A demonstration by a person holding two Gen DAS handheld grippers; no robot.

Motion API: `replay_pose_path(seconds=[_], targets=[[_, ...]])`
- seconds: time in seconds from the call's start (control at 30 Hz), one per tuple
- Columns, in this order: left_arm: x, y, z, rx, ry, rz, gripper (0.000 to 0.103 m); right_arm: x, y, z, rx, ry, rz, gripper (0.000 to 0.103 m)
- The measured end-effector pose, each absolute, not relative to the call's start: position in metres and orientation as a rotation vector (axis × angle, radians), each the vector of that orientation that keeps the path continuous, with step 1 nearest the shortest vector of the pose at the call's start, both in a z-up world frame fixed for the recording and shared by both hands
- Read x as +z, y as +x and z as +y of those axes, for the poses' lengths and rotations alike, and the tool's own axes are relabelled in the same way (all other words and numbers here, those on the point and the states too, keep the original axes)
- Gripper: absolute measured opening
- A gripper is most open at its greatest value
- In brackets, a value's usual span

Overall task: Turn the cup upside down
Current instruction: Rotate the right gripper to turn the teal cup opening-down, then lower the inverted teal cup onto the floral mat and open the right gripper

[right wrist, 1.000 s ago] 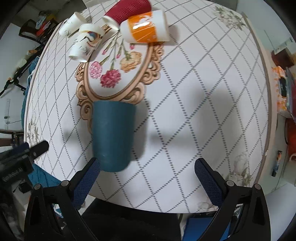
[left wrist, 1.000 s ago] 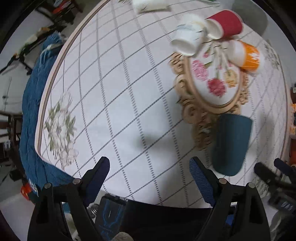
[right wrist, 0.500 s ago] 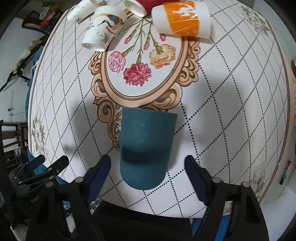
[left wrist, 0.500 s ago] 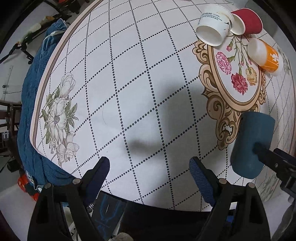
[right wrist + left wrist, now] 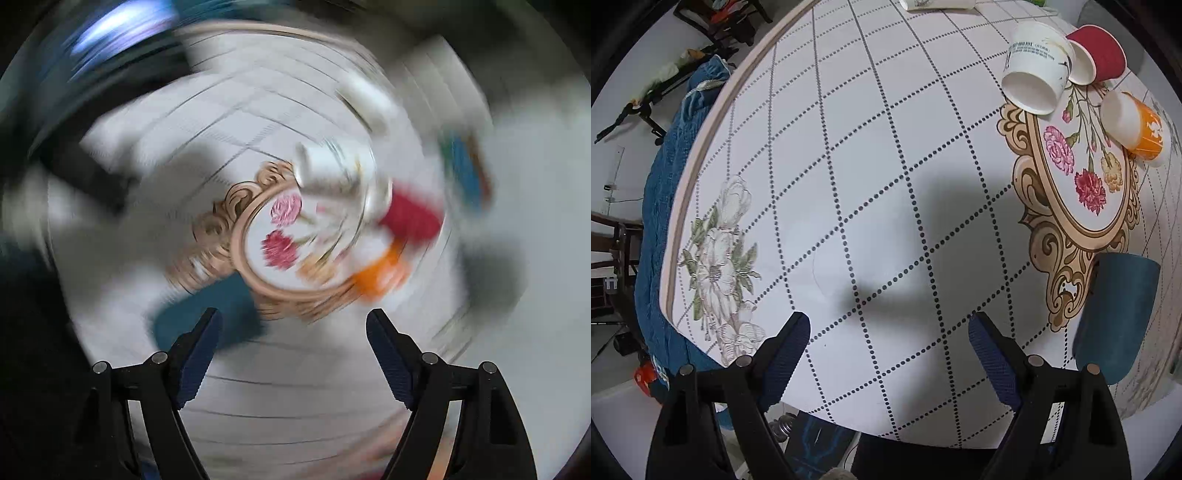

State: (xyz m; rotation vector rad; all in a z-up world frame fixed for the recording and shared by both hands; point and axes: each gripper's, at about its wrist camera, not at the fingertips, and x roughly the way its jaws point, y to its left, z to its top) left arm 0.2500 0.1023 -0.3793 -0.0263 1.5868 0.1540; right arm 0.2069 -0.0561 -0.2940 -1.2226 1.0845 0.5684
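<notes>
A dark teal cup (image 5: 1113,317) stands upside down on the table by the ornate gold frame print, at the right of the left wrist view. In the heavily blurred right wrist view it shows as a teal smear (image 5: 218,310) just beyond the left finger. My left gripper (image 5: 889,343) is open and empty over bare tablecloth, left of the cup. My right gripper (image 5: 293,341) is open and empty, with nothing between its fingers.
A white cup (image 5: 1036,83), a red cup (image 5: 1099,53) and an orange cup (image 5: 1136,127) lie on their sides at the far right. Another white cup (image 5: 938,3) lies at the far edge. The table rim (image 5: 701,155) curves along the left, with a blue cloth below.
The right gripper has drawn back from the teal cup and is rotating fast, blurring its view. The left view has shifted closer to the table; the right gripper no longer shows in it.
</notes>
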Motion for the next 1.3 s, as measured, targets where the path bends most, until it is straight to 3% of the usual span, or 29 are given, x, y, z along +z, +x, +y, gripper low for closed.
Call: replay_pose_path(seconds=[0.17,0.43,1.03,1.17,1.3], targets=[[-0.387,0.254,0.095,0.12,-0.005,1.598,0.088,-0.34,0.154,-0.055,0.81,-1.915,0.767,0.082],[-0.396,0.256,0.088,0.066,0.055,1.604,0.088,-0.395,0.11,-0.074,1.093,-2.409,0.344,0.082],[-0.432,0.265,0.07,-0.009,0.092,1.648,0.088,-0.444,0.09,-0.1,1.326,-2.713,0.113,0.081],[-0.433,0.267,0.07,-0.006,0.092,1.651,0.088,-0.453,0.09,-0.095,1.344,-2.715,0.105,0.073],[-0.436,0.271,0.078,-0.001,0.083,1.657,0.088,-0.463,0.094,-0.095,1.347,-2.695,0.094,0.072]])
